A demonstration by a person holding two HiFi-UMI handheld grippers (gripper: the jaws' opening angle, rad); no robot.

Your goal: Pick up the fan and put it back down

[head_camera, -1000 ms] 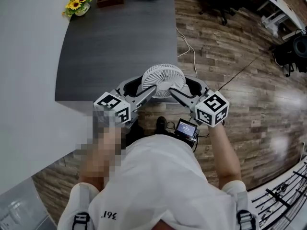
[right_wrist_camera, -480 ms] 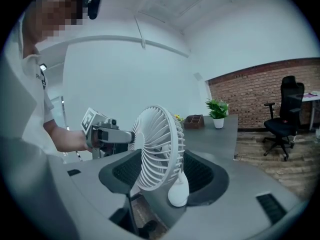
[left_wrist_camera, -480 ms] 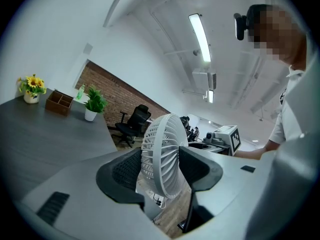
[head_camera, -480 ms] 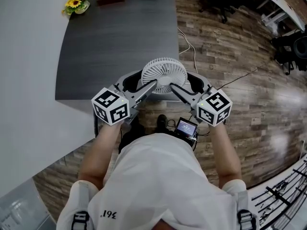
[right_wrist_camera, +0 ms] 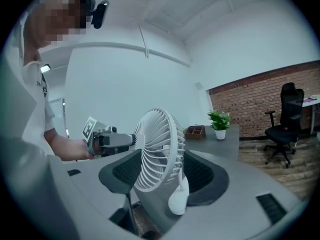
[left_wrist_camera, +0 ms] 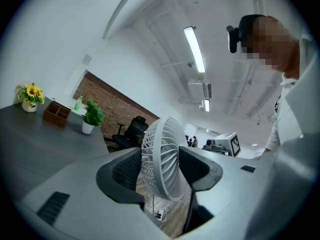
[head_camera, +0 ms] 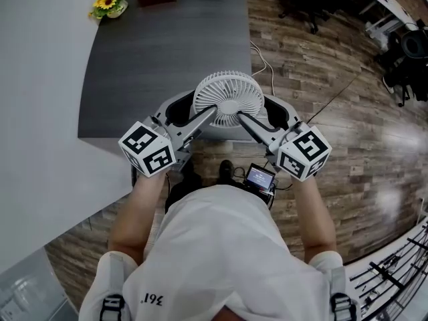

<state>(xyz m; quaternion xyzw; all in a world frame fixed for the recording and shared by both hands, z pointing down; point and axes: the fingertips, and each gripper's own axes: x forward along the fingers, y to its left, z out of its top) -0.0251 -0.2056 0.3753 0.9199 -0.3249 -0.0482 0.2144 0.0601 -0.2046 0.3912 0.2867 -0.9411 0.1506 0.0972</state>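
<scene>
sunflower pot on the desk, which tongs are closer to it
Left. The left tongs grip the white fan on the side nearer the sunflower pot; the right tongs grip its opposite side, farther away.

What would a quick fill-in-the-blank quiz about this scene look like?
1. The left gripper and the right gripper both clamp one white ____.
2. The top of the desk is dark ____.
3. The flowers in the pot on that desk are coloured ____.
Missing words: fan; grey; yellow.
</scene>
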